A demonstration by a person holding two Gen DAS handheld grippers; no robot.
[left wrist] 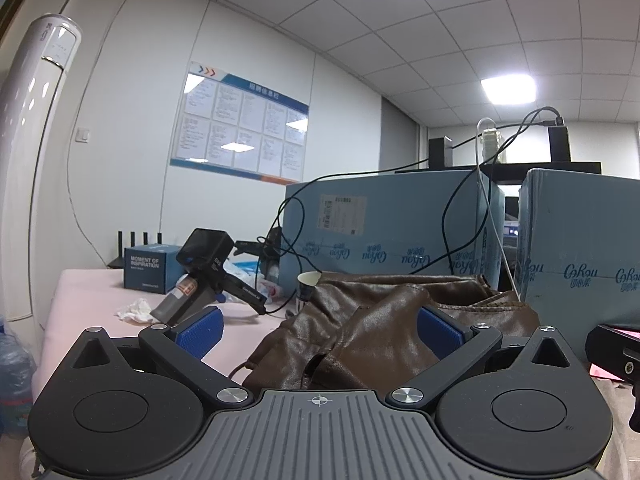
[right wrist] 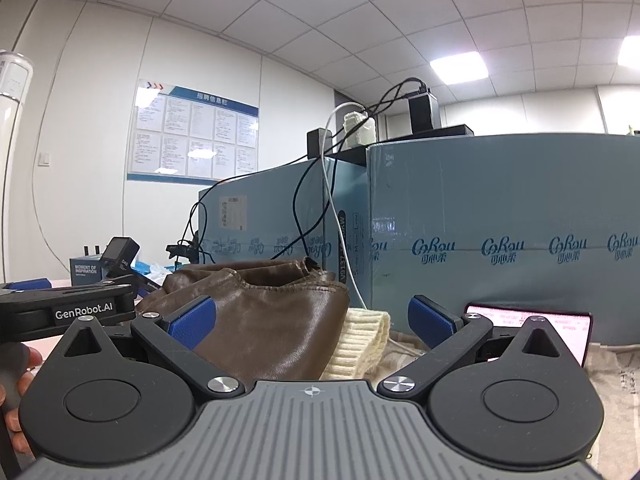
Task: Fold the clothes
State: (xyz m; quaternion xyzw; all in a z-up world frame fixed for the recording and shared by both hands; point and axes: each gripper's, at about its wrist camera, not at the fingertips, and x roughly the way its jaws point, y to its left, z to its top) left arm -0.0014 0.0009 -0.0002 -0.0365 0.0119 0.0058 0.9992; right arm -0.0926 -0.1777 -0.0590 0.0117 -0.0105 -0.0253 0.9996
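Note:
A crumpled brown leather garment (left wrist: 372,320) lies in a heap on the pink table (left wrist: 88,296), right in front of my left gripper (left wrist: 318,330). The left gripper is open and empty, its blue pads either side of the heap. In the right wrist view the same brown garment (right wrist: 260,312) sits ahead and left of my right gripper (right wrist: 312,320), which is open and empty. A cream knitted garment (right wrist: 360,344) lies beside and partly under the brown one. The left gripper's body (right wrist: 64,308) shows at the left edge.
Large blue cardboard boxes (left wrist: 384,232) (right wrist: 500,248) stand close behind the clothes, with cables (left wrist: 300,216) hanging over them. A paper cup (left wrist: 308,284), a small blue box (left wrist: 150,268), a black camera device (left wrist: 208,268) and crumpled tissue (left wrist: 134,310) sit on the table. A lit phone (right wrist: 560,324) lies at right.

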